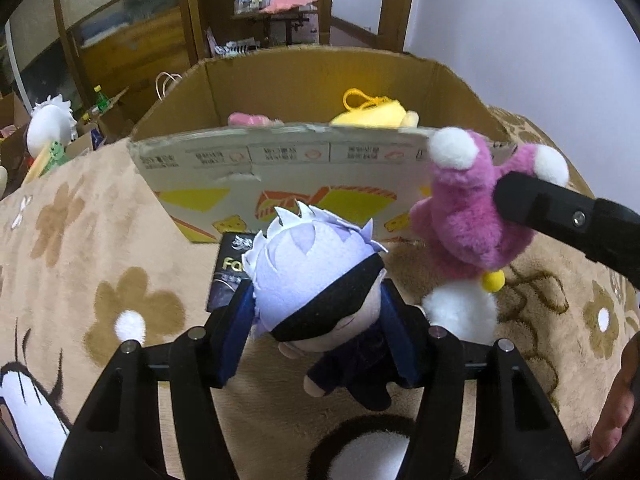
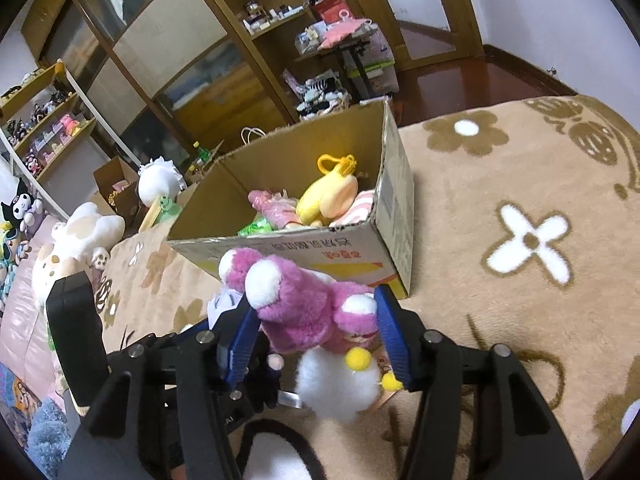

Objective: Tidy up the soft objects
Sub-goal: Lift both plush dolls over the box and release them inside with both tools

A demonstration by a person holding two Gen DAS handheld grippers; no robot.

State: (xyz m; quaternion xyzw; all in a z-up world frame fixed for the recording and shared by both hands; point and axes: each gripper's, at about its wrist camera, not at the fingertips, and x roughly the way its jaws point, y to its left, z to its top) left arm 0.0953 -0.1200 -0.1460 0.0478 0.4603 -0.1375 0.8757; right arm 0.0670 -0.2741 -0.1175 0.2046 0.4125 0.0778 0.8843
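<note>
L gripper [image 1: 318, 316] was clamped on a small doll w/ pale lilac spiky hair [image 1: 316, 272], black blindfold and dark outfit; blue pads pressed both sides of its head, body dangling below btw the fingers. It hung above the tan flower-print blanket [image 1: 120, 248], just short of the near wall of the cardboard box [image 1: 280, 176]. A dark booklet [image 1: 230, 276] lay on the blanket btw doll and box, partly hidden by the doll's head.

R gripper [image 2: 316, 328] was closed on a pink furry plush w/ white-tipped ears [image 2: 304, 312]; its white fluffy lower part and yellow pom-poms hung under the pads. In the left wrist view the same pink plush [image 1: 468, 224] sat at the box's near right corner, ear tips level w/ the rim, with the R gripper's black finger coming in from the right edge. Pink plush was still outside the box, in front of its near wall.

Box stood open on the blanket near its far edge. Inside: a yellow plush w/ a yellow loop clip [image 2: 332, 196] toward the right wall, a pink wrapped item [image 2: 272, 208] toward the middle, something green [image 2: 256, 226] against the near wall, and a pink-white striped piece [image 2: 360, 208] in the near right corner.

Beyond the blanket's left edge: a white round-headed plush [image 2: 158, 182], a cream plush [image 2: 80, 236], wooden shelving [image 2: 240, 60] behind w/ small items.
</note>
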